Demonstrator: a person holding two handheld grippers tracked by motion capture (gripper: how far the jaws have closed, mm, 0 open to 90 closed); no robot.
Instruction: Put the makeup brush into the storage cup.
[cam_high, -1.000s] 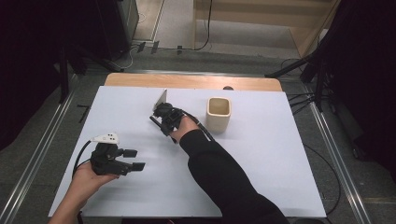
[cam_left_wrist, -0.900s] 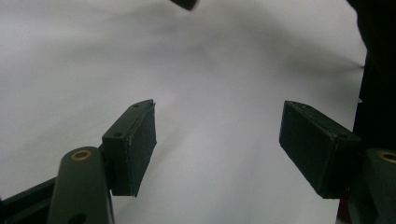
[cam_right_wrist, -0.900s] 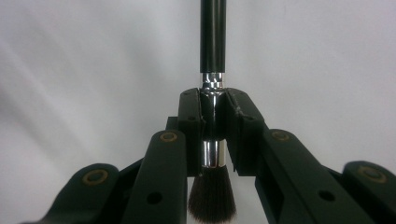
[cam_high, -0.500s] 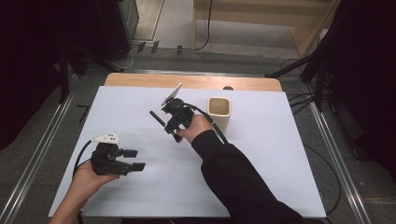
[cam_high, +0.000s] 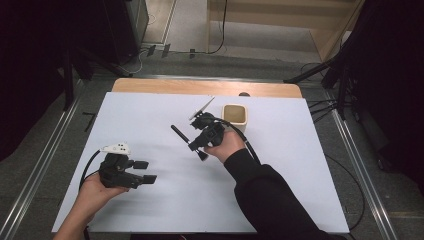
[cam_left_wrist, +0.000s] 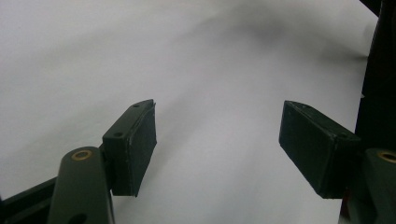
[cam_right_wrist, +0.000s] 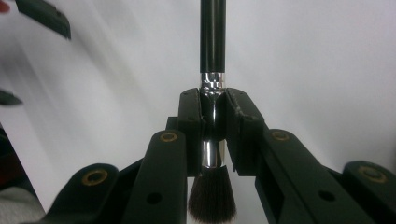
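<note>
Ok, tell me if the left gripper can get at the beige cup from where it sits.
Probably not directly. The left gripper rests open near the table's front left, while the beige cup stands at the far side, and the right gripper, holding the brush, sits between them.

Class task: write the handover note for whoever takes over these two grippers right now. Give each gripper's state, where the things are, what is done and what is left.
Right gripper: shut on the makeup brush, clamped at its silver ferrule, bristles toward the hand, black handle pointing away. It is held above the white table, just left of the beige cup.
Left gripper: open, nothing between the pads, resting at the table's near left.
Done: brush picked up off the table.
Left: probably to set the brush into the cup; it is not in yet. The cup stands upright near the far edge.
</note>
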